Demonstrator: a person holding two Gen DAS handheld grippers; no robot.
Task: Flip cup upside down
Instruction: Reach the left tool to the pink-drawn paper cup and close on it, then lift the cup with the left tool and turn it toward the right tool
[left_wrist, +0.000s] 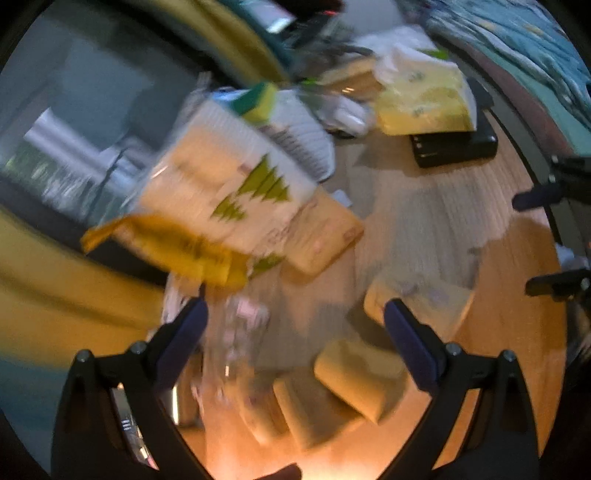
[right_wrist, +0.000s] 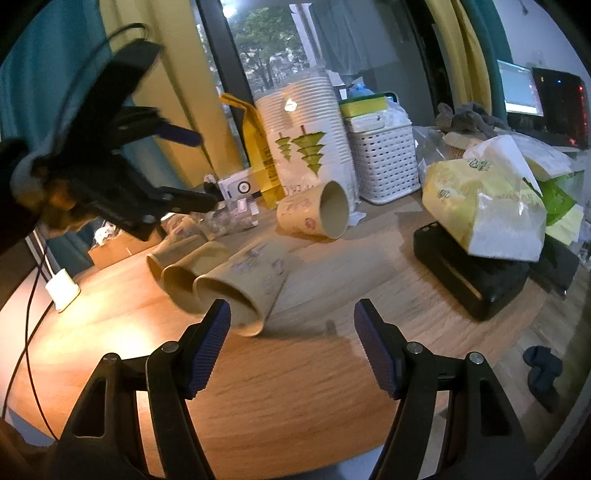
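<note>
Right tongs (right_wrist: 291, 347): jaws wide apart, holding nothing. The left pad (right_wrist: 208, 347) sits just beside the rim of the nearest cup (right_wrist: 243, 286), which lies on its side on the bench (right_wrist: 295, 387), mouth toward the camera; contact cannot be confirmed. Two more cups (right_wrist: 184, 271) lie on their sides in a row beside it, touching one another. A fourth cup (right_wrist: 314, 216) lies apart, farther back, near the white basket (right_wrist: 384, 166).

Left tongs (left_wrist: 295, 339): jaws wide apart, nothing gripped. The left wrist view is heavily blurred. Seen from the right wrist view, the left tongs (right_wrist: 207, 170) hang above the bench at the left, over the far end of the cup row, touching nothing that can be made out.

Edges and room: bare bench lies in front of the right tongs and to their right, up to the black box (right_wrist: 472, 280) carrying a tissue pack (right_wrist: 480, 206). A tall cup stack (right_wrist: 306, 140) stands at the back. A charger (right_wrist: 62, 290) lies near the left bench edge.
</note>
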